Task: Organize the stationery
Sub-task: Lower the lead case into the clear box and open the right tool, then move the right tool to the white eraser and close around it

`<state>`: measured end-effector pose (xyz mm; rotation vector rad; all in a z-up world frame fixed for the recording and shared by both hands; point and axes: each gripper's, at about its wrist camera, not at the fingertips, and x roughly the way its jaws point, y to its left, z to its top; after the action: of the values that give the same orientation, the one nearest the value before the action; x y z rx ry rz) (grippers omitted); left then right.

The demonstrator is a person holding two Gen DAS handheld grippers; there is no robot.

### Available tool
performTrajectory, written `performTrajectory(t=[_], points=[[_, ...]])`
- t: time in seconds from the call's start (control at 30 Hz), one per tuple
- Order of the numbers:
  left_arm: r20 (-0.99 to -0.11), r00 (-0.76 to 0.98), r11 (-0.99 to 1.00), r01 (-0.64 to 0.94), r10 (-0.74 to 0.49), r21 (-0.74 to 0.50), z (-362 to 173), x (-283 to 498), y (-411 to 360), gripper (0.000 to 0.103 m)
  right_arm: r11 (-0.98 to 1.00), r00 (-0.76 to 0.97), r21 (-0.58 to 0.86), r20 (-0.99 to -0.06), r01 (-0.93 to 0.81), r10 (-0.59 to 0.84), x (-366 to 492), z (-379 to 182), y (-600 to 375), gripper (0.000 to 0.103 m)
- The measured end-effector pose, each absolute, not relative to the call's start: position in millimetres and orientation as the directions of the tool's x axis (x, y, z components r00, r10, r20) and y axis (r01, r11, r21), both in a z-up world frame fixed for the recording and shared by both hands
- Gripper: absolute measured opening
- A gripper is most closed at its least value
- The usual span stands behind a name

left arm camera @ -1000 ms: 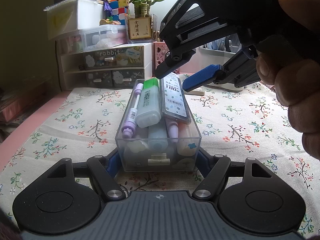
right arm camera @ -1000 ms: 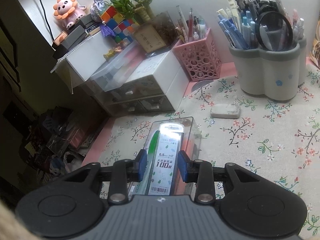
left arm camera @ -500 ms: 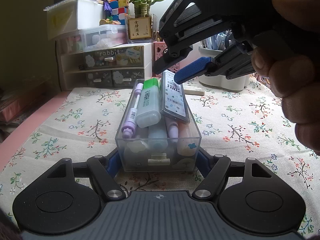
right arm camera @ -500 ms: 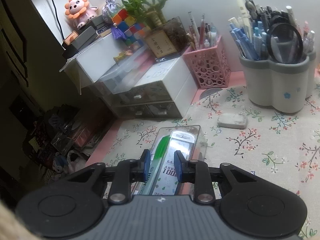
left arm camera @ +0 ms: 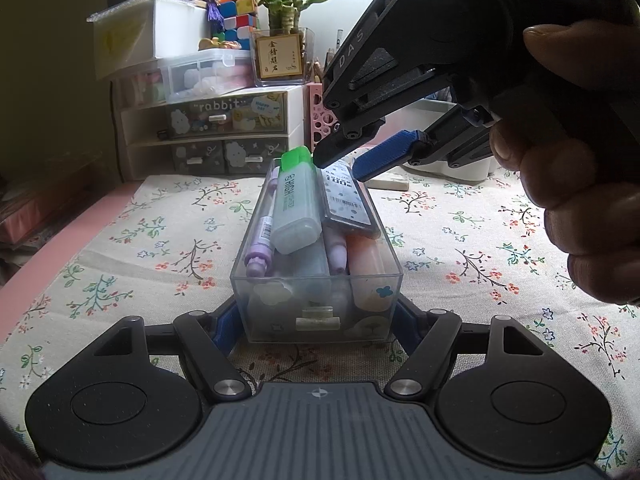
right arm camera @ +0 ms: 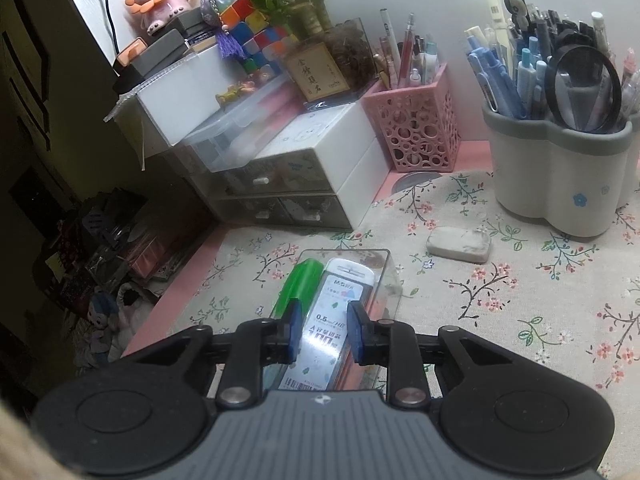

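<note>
A clear plastic box point(left arm camera: 316, 292) full of stationery sits on the floral cloth. My left gripper point(left arm camera: 316, 320) is shut on its near end, blue pads against both side walls. On top lie a green-capped highlighter point(left arm camera: 294, 204), a pencil-lead case point(left arm camera: 346, 200) and a purple pen point(left arm camera: 262, 232). My right gripper point(left arm camera: 340, 162) hovers open just above the far end of the lead case. In the right wrist view the right gripper point(right arm camera: 323, 330) is open over the lead case point(right arm camera: 340, 304), beside the green highlighter cap point(right arm camera: 300, 284).
A white eraser point(right arm camera: 458, 243) lies on the cloth beyond the box. A grey-white pen holder point(right arm camera: 560, 168) and a pink perforated pen cup point(right arm camera: 416, 128) stand at the back. White drawer units point(left arm camera: 208, 128) with boxes, a cube puzzle and a plant stand back left.
My right gripper has let go of the lead case, which now rests on the box's contents, and has drawn back and up a little. My left gripper has not moved.
</note>
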<state>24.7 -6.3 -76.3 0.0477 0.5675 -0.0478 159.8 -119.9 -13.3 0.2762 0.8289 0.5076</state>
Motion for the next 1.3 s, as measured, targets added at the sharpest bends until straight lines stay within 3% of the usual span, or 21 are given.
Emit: performTrajectory(t=[0.53, 0.73, 0.97, 1.3], points=[[-0.539, 0.842, 0.998, 0.06, -0.033, 0.032, -77, 25, -6, 0.073, 0.865, 0.6, 0.41, -0.627, -0.288, 0.497, 149, -13, -143, 0.028], [-0.539, 0.842, 0.998, 0.06, -0.033, 0.032, -77, 25, -6, 0.073, 0.914, 0.618, 0.313, -0.674, -0.259, 0.405, 146, -35, -169, 0.031], [-0.538, 0.842, 0.998, 0.059, -0.032, 0.034, -77, 25, -7, 0.073, 0.919, 0.617, 0.071, -0.72, -0.388, 0.316, 155, -49, -174, 0.039], [-0.538, 0.842, 0.997, 0.062, -0.031, 0.039, -77, 25, -8, 0.073, 0.84, 0.663, -0.056, -0.643, -0.54, 0.383, 201, -60, -165, 0.039]])
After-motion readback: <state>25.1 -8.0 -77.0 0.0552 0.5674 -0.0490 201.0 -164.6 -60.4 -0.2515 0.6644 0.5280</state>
